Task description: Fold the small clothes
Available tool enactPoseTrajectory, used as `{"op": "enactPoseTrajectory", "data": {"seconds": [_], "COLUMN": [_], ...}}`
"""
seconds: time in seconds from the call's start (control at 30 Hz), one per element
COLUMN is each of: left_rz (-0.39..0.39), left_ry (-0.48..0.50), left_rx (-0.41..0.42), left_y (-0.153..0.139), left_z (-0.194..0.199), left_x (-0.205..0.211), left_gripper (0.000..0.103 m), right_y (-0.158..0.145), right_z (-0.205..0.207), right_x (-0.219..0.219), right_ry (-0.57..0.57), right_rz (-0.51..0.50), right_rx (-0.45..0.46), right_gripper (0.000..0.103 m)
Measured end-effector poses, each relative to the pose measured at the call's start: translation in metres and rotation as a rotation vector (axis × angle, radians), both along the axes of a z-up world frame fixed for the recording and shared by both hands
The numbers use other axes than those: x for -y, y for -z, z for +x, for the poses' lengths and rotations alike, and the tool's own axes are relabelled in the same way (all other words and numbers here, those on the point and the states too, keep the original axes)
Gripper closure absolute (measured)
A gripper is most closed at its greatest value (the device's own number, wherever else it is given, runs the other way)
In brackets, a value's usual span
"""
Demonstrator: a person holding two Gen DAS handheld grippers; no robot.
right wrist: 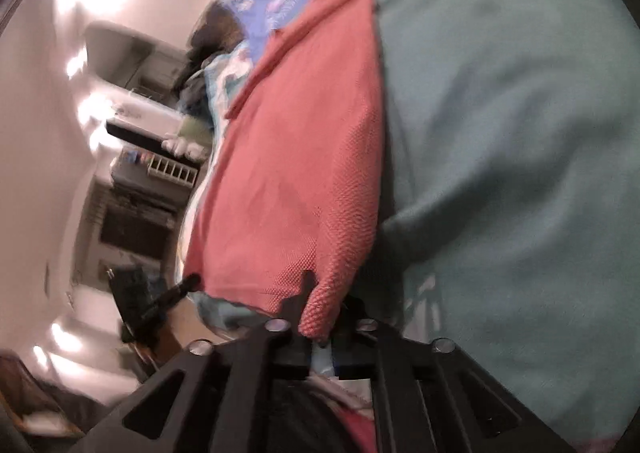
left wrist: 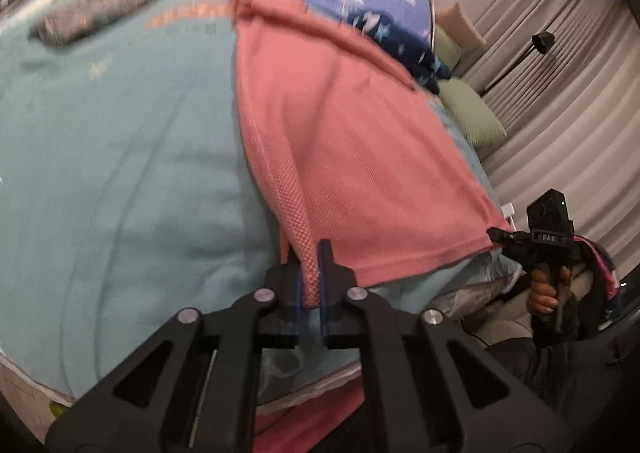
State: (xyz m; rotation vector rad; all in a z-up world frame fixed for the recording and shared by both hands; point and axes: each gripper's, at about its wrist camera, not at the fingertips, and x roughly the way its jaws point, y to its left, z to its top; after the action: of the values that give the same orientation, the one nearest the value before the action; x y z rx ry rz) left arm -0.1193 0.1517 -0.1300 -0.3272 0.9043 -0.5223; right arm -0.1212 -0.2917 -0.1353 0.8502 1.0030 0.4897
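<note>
Both tools clenched on near corners of the pink garment (left wrist: 352,141): left tool (left wrist: 311,277), right tool (right wrist: 320,317). Keep the held edge taut, move both corners in step, release only once edges align. Garment: pink mesh knit, spread mostly flat on the teal bed cover (left wrist: 120,157), far edge rumpled.

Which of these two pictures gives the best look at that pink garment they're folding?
The left wrist view: the pink garment spreads wide across the teal bedding, sharp enough to show its mesh, with the left tongs and the right tongs each pinching a corner. The right wrist view shows it narrower, blurrier and foreshortened.
</note>
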Motion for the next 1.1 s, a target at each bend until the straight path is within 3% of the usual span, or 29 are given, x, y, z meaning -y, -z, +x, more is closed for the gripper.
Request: {"op": "enactPoseTrajectory", "data": {"seconds": [0.1, 0.2, 0.3, 0.43, 0.63, 0.87, 1.1], "left_rz": [-0.068, -0.096, -0.067, -0.072, -0.138, -0.108, -0.106], "left_ry": [-0.032, -0.052, -0.049, -0.047, -0.08, -0.078, -0.08], "left_rx": [0.078, 0.058, 0.02, 0.036, 0.102, 0.226, 0.286], "left_y": [-0.024, -0.024, -0.014, -0.016, -0.045, -0.083, -0.108], "left_z": [-0.013, -0.009, -0.001, -0.004, 0.007, 0.026, 0.057], "left_x": [-0.019, -0.035, -0.032, -0.022, -0.033, -0.022, -0.021], "left_gripper": [0.096, 0.096, 0.096, 0.096, 0.096, 0.096, 0.096], "right_y": [-0.016, -0.023, -0.022, -0.028, -0.052, -0.084, -0.114], "right_z": [-0.019, -0.023, -0.018, -0.017, -0.01, 0.012, 0.042], "right_x": [0.022, 0.023, 0.013, 0.011, 0.02, 0.014, 0.017], "right_ry": [0.079, 0.063, 0.04, 0.041, 0.054, 0.054, 0.052], "right_rz": [0.089, 0.026, -0.005, 0.003, 0.045, 0.035, 0.022], "right_rx": [0.065, 0.069, 0.07, 0.102, 0.19, 0.293, 0.376], "right_gripper": [0.101, 0.101, 0.101, 0.101, 0.101, 0.101, 0.101]}}
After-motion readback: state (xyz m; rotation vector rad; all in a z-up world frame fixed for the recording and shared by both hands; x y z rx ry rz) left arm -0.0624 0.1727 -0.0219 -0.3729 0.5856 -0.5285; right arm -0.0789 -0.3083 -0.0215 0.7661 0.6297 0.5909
